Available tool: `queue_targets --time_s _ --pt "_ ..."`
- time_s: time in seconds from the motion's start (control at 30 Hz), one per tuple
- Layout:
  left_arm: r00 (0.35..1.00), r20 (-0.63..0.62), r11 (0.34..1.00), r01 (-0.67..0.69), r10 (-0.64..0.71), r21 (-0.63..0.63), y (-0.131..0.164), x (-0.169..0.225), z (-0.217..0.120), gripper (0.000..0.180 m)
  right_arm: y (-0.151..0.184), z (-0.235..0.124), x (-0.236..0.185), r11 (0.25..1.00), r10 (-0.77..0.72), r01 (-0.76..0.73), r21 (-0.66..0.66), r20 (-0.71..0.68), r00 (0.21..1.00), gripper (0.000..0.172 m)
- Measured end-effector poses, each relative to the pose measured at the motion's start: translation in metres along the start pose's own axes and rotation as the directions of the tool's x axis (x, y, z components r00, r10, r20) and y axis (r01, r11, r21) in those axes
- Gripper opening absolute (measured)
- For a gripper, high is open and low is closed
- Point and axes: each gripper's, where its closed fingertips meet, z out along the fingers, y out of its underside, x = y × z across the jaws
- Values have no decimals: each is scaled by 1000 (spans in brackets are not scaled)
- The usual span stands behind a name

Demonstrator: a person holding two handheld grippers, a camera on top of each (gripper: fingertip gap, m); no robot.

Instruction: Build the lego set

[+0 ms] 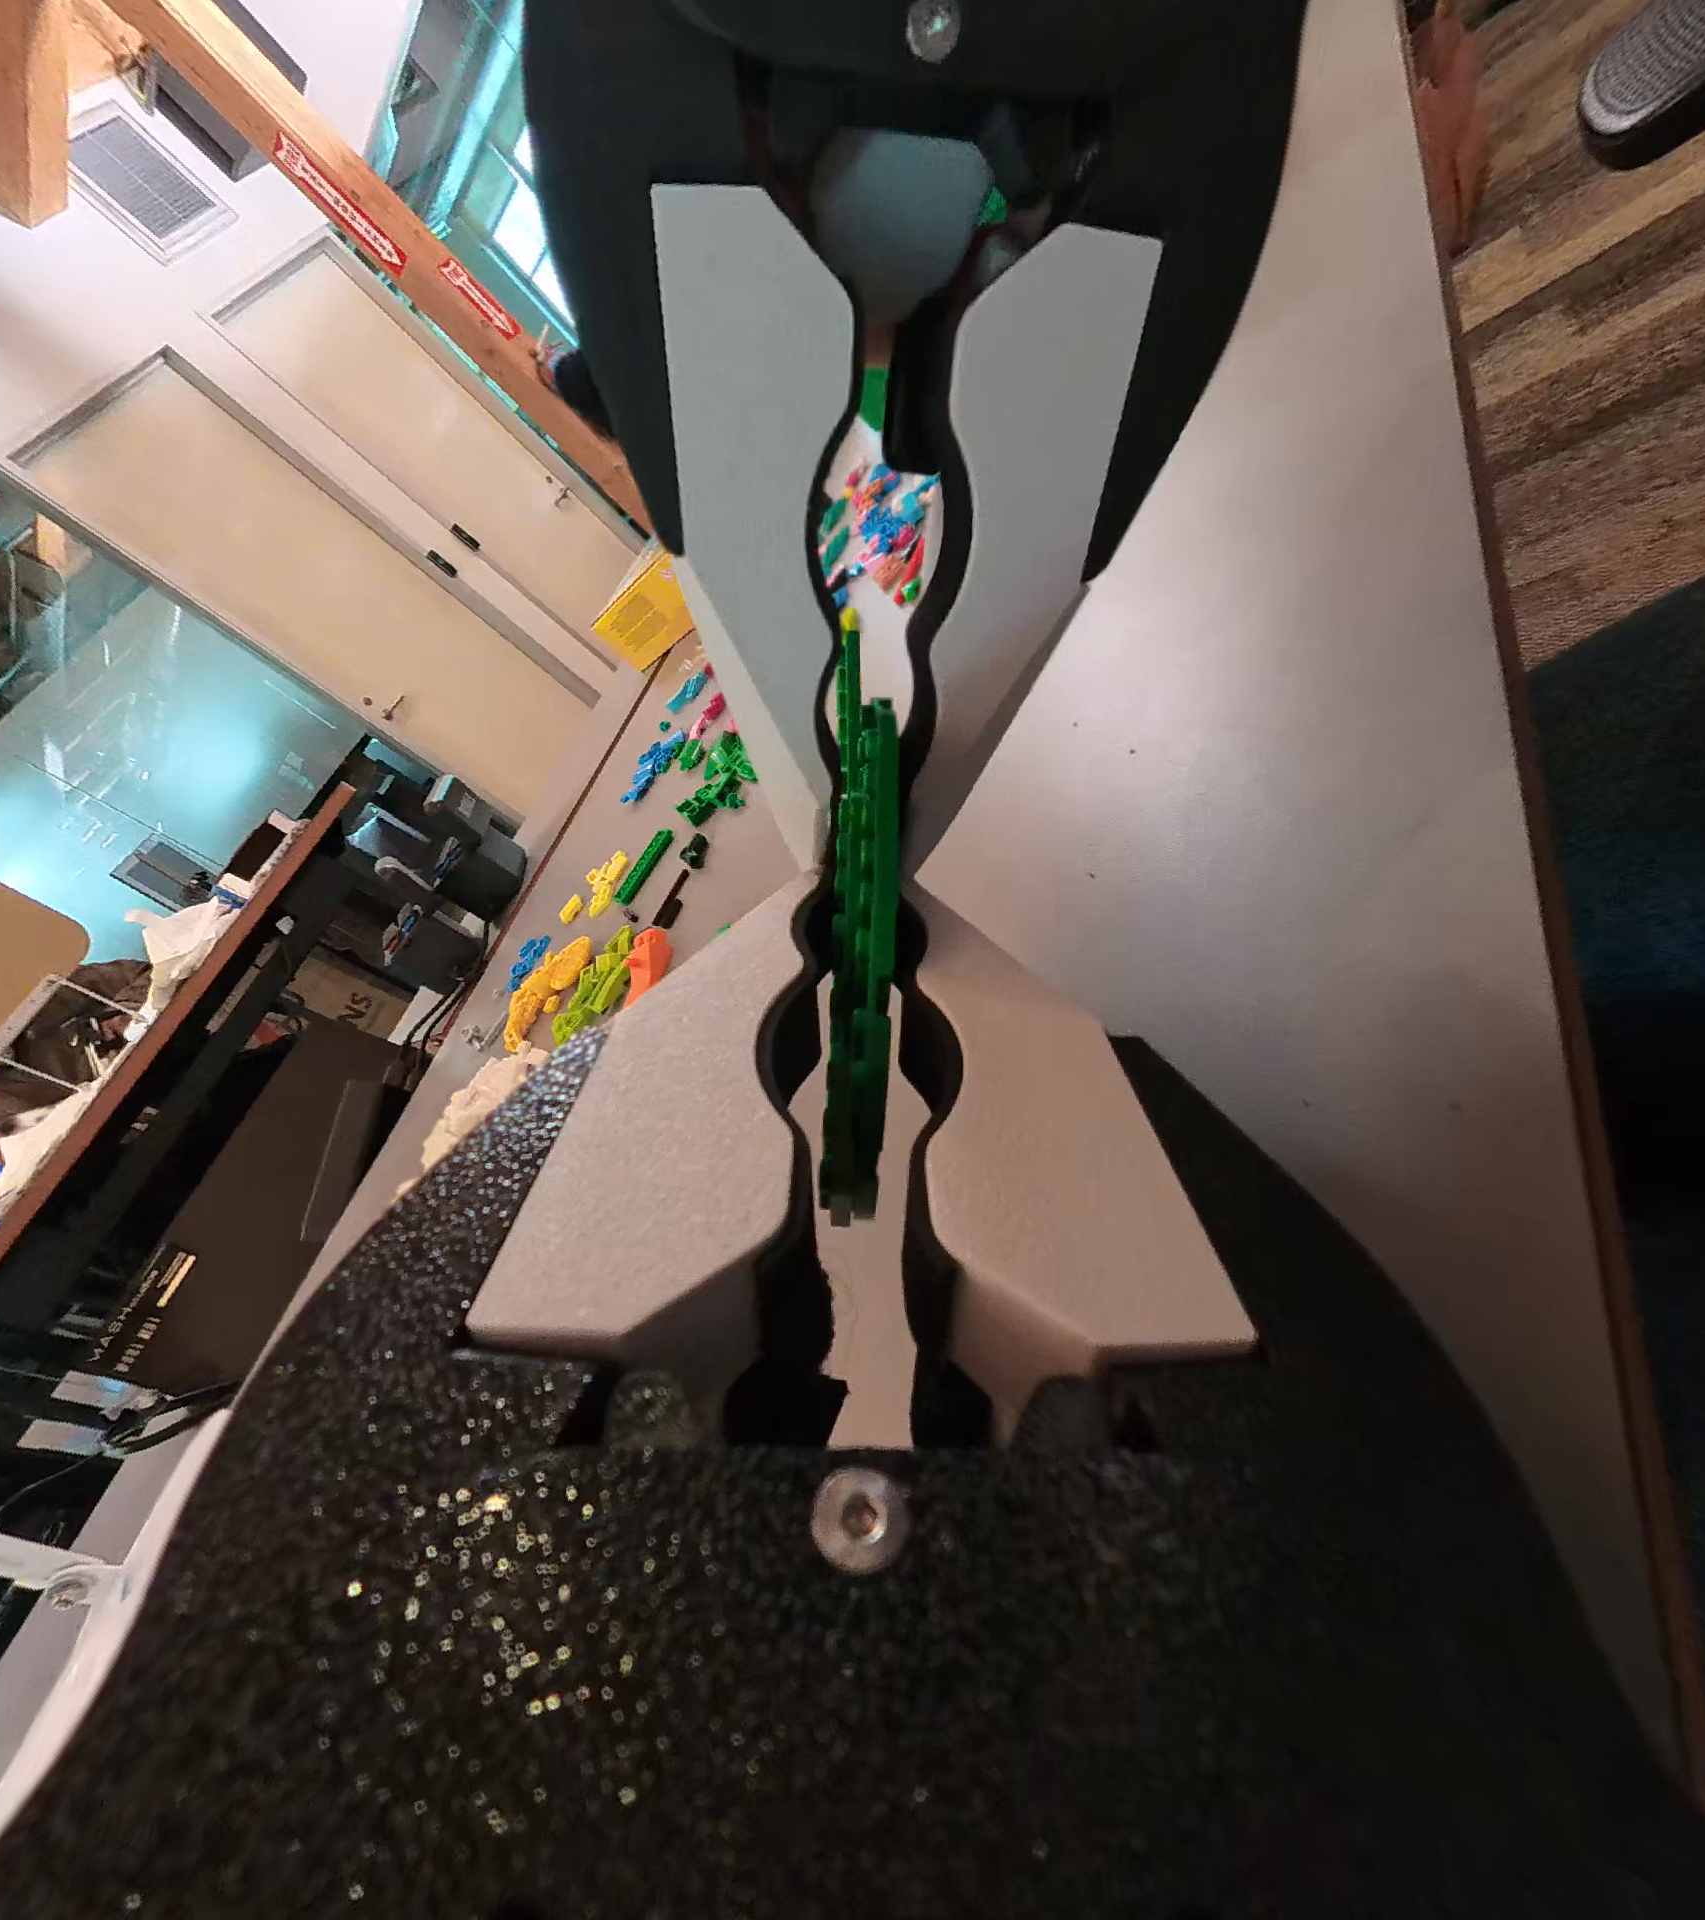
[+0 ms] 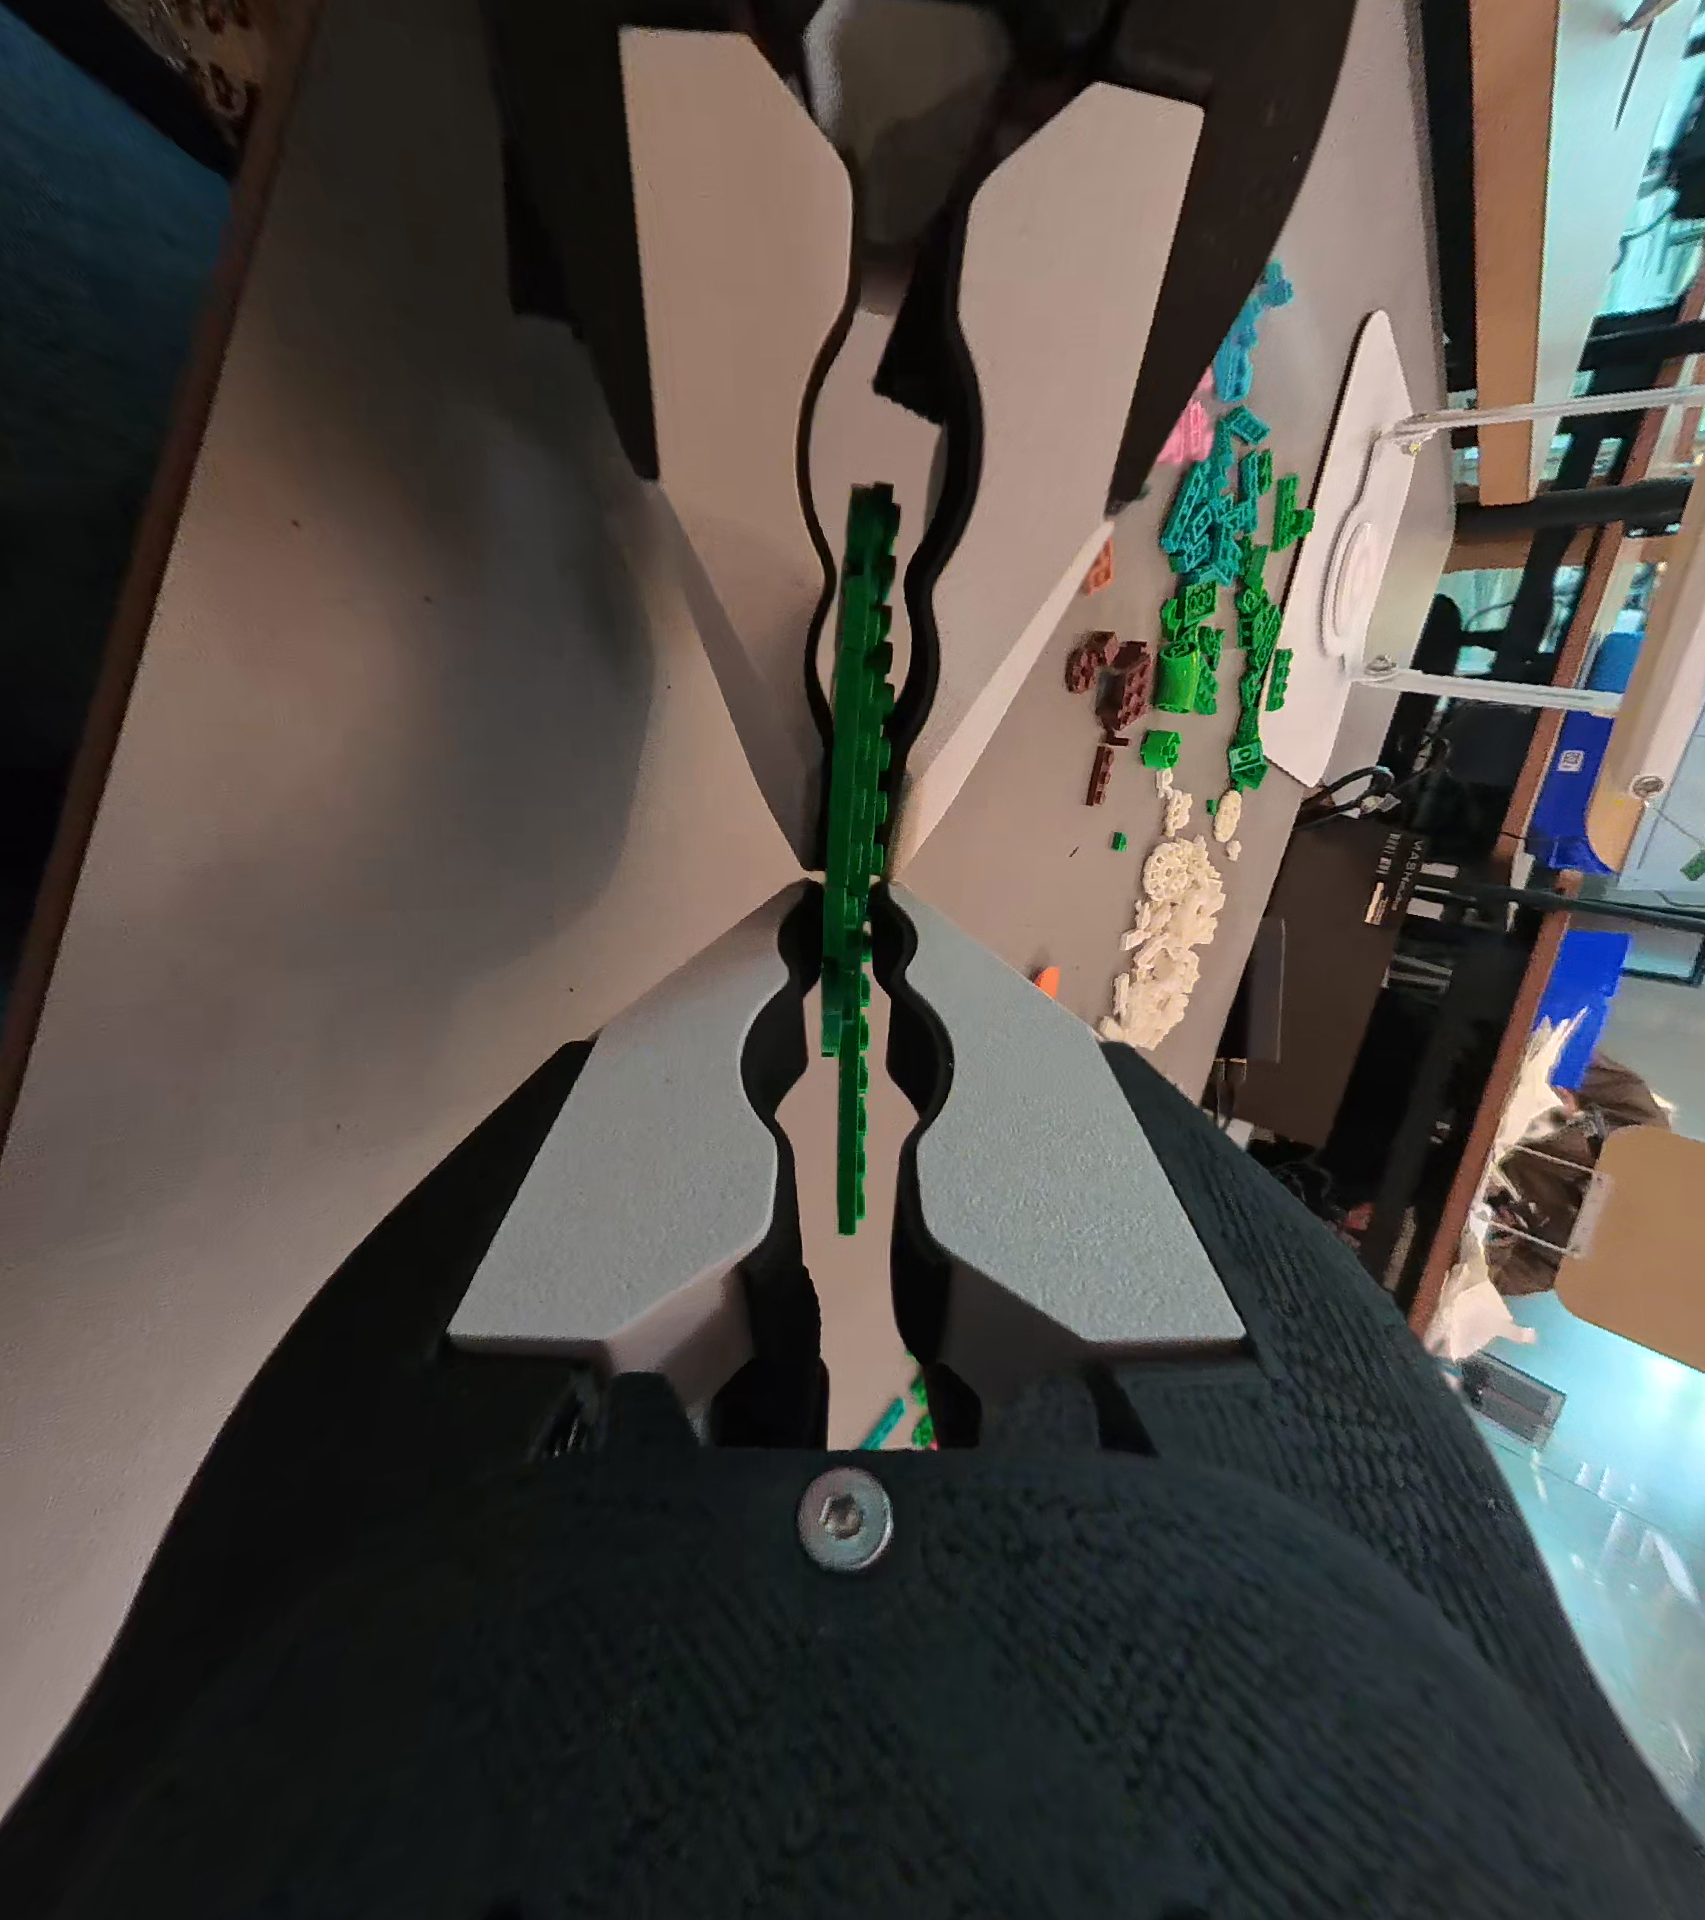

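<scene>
We are clamping a stack of green building-brick plates (image 1: 863, 914) edge-on with our left gripper (image 1: 863, 883), its pads pressing both faces. We are pinching the same green stack (image 2: 858, 790) from the opposite end with our right gripper (image 2: 848, 883), tip to tip above the grey table (image 1: 1191, 831). Loose bricks are lying in colour-sorted heaps: yellow (image 1: 547, 977), lime (image 1: 593, 987), blue (image 1: 656, 769), white (image 2: 1170, 935), brown (image 2: 1108, 675), teal (image 2: 1217, 520). One yellow box (image 1: 645, 613) is standing behind them, its contents hidden.

Studded green plastic plate (image 1: 863, 935), matt table (image 1: 1191, 831)
</scene>
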Motion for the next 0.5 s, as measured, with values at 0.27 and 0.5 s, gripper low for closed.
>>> queue_targets --time_s 0.27,0.5 --pt "997 75 999 28 -31 42 -4 -16 -7 5 2 -8 22 1000 4 1 25 -187 982 53" --pt "956 33 923 271 -291 274 -28 -37 -26 5 -1 -63 61 847 455 -316 427 -279 846 84"
